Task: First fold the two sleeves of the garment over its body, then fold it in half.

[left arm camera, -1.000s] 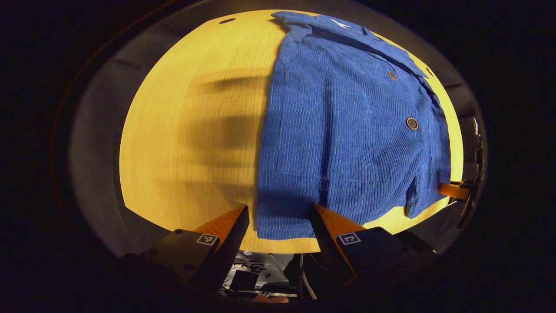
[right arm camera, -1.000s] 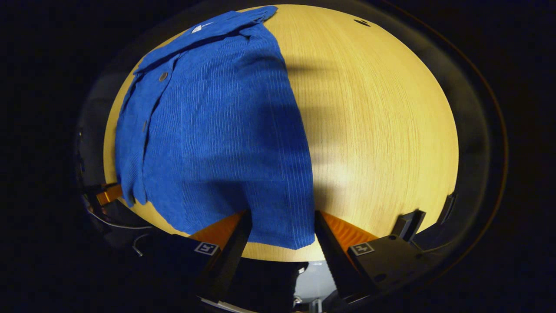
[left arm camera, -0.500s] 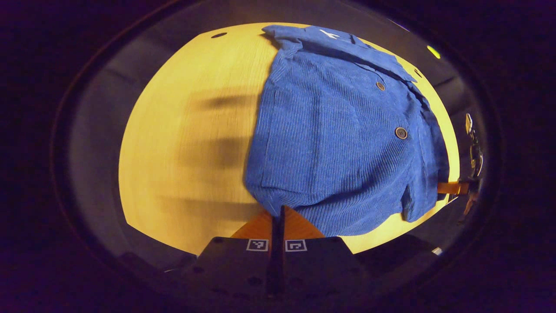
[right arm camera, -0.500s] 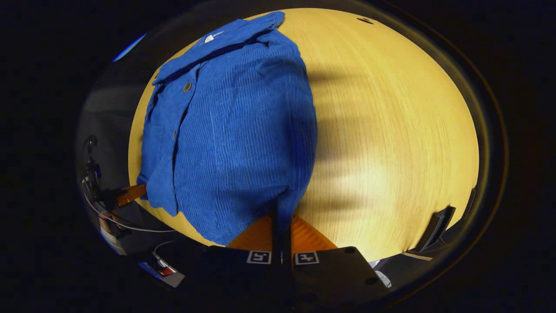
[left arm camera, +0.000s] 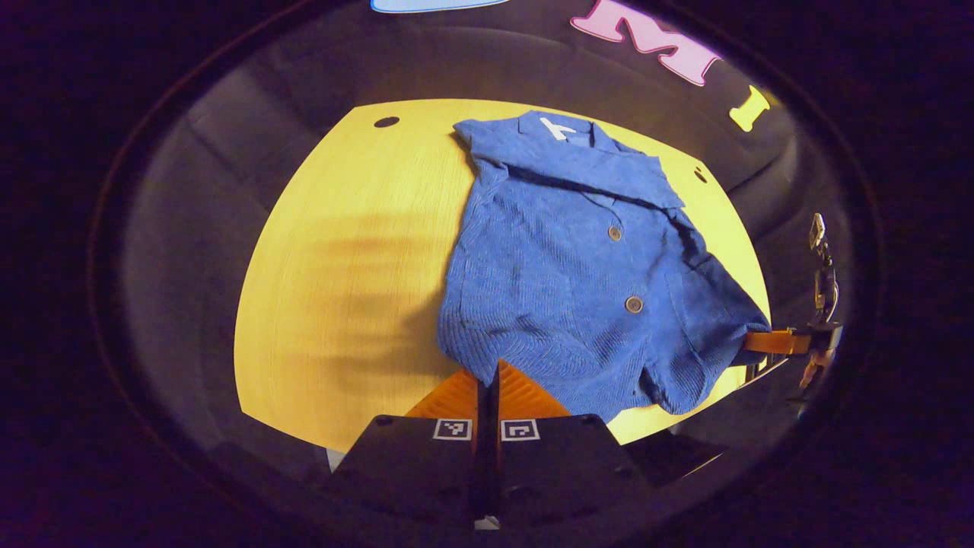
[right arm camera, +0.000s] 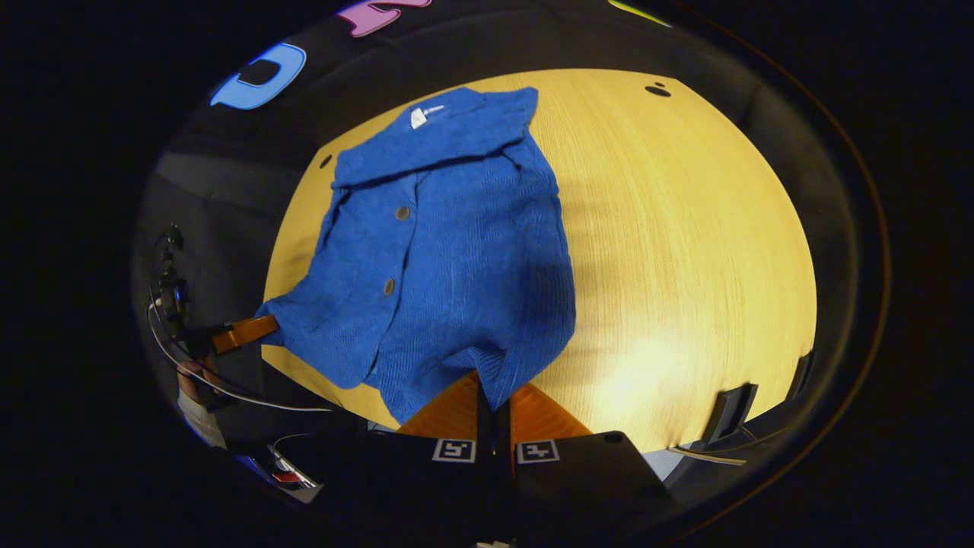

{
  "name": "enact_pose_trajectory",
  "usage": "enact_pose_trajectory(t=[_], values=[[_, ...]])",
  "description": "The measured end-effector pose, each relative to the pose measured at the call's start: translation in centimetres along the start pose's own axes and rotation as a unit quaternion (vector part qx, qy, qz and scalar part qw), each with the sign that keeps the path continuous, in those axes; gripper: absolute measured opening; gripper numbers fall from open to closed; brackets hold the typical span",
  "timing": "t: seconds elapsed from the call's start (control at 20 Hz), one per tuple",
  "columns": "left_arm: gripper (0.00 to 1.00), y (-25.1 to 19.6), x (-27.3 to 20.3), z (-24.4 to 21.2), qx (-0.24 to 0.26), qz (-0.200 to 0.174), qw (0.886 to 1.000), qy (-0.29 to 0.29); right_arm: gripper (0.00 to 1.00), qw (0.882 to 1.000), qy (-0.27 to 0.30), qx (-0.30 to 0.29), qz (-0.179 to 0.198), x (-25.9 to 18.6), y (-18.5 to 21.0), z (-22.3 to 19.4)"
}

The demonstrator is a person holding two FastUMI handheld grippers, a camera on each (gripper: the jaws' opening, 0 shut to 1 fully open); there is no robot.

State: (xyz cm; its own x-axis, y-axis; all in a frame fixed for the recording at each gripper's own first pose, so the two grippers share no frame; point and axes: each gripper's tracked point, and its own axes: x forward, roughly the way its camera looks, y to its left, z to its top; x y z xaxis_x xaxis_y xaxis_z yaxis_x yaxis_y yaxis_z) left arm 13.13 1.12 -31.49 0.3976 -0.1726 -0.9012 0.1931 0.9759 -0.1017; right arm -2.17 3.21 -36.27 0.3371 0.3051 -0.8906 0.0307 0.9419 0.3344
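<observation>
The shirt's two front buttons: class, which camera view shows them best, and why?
The left gripper view: both buttons on the blue shirt sit clearly lit near the picture's middle. The right gripper view shows both buttons too, but darker and less distinct against the cloth.

Open table [left arm camera: 335, 274] surface is seen to the left of the blue garment [left arm camera: 578, 274] in the left gripper view; passage there is unobstructed. In the right gripper view, bare table [right arm camera: 685, 251] is seen to the right of the garment [right arm camera: 449, 251], likewise open. 2 dark holes [left arm camera: 386, 122] are noted at the far table corners. The near hem is pinched by the left claw [left arm camera: 487, 377] and the right claw [right arm camera: 487, 392], so the near edge is occupied at both corners.
</observation>
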Motion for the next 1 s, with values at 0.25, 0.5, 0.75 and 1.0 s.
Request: enact_pose_trajectory(t=[0.25,0.5,0.75,1.0], values=[[0.00,-0.4,-4.5,7.1,0.008,-0.011,0.998,-0.062,0.05,0.996,-0.084,-0.022,0.024,-2.8,3.2,10.1],[0.00,0.2,-5.0,17.3,0.009,0.008,0.996,-0.090,0.05,0.992,-0.120,-0.025,0.024,-2.5,4.2,20.4],[0.00,1.2,-2.7,26.9,-0.054,0.012,0.995,-0.087,0.05,0.990,-0.138,-0.009,0.007,1.3,2.3,31.4],[0.00,3.0,4.5,32.7,-0.102,0.046,0.992,-0.056,0.04,0.993,-0.116,0.027,0.014,9.6,0.9,38.8]])
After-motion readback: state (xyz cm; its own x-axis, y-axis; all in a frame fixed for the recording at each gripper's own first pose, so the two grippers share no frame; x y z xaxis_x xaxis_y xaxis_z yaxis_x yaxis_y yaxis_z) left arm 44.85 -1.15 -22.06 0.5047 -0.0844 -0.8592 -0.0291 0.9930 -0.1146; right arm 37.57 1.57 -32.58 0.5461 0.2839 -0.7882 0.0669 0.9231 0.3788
